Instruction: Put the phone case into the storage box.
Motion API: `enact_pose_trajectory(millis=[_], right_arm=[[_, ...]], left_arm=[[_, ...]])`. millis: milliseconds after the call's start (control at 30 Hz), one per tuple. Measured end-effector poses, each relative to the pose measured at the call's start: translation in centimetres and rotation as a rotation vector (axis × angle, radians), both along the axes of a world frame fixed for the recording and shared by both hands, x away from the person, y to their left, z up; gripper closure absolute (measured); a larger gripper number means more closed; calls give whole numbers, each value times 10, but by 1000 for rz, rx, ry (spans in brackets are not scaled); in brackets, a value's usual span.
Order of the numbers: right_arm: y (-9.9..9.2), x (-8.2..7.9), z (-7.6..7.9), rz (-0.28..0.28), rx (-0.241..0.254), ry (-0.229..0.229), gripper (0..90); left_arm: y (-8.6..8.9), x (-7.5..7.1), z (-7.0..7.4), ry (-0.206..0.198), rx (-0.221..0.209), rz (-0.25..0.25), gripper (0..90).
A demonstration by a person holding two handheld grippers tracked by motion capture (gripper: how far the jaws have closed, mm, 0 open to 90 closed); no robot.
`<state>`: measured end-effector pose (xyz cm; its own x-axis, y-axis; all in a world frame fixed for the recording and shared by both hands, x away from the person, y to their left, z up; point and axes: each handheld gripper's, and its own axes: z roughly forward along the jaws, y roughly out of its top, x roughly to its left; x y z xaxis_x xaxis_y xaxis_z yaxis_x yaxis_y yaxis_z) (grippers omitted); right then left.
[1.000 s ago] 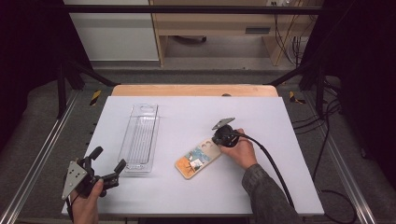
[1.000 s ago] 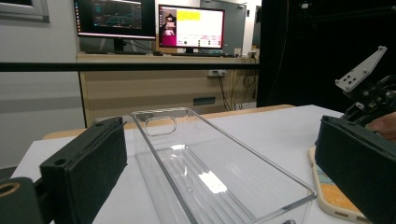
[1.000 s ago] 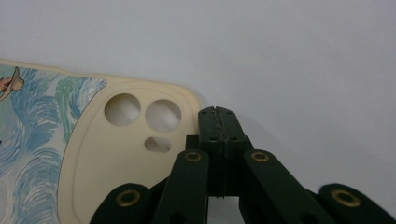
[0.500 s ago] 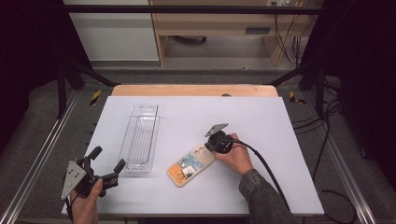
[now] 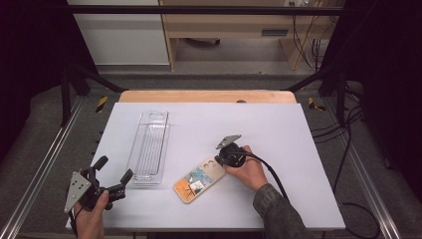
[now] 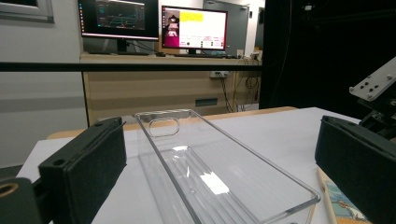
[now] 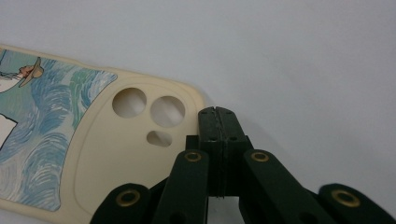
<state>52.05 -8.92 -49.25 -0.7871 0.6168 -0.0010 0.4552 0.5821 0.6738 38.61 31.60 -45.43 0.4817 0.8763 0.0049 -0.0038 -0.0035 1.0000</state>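
A cream phone case [image 5: 199,179] with a blue painted picture lies flat on the white table, camera holes toward my right gripper [image 5: 218,162]. That gripper is shut, nothing between its jaws, and its closed tips [image 7: 218,109] rest against the edge of the phone case [image 7: 93,154] by the camera-hole corner. A clear plastic tray [image 5: 149,144] lies empty left of the case. My left gripper [image 5: 115,168] is held open at the table's near left corner, with the near end of the tray [image 6: 210,163] between and beyond its jaws [image 6: 219,158]. A corner of the case [image 6: 343,205] is visible at lower right.
The white table top [image 5: 278,124] has a wooden strip along its far edge. Metal rails run down both sides. A cable trails from the right gripper across the near right. A desk with monitors [image 6: 154,23] stands beyond the table.
The right gripper, still shut, has slid left and toward the near edge, and the phone case has moved the same way ahead of it, closer to the tray. The left gripper stayed put.
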Motion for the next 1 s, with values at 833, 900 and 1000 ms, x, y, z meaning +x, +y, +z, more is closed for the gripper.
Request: enact_pose_trajectory(millis=[833,900,1000], right_arm=[[-55,-51,29,-259,278,-186,239],[-67,-63,32,-280,302,-213,179],[-87,-80,32,-299,335,-254,123]], left_arm=[[-2,-6,25,46,92,-10,13],[-8,-7,30,52,113,-27,13],[-20,-8,35,71,153,-53,13]])
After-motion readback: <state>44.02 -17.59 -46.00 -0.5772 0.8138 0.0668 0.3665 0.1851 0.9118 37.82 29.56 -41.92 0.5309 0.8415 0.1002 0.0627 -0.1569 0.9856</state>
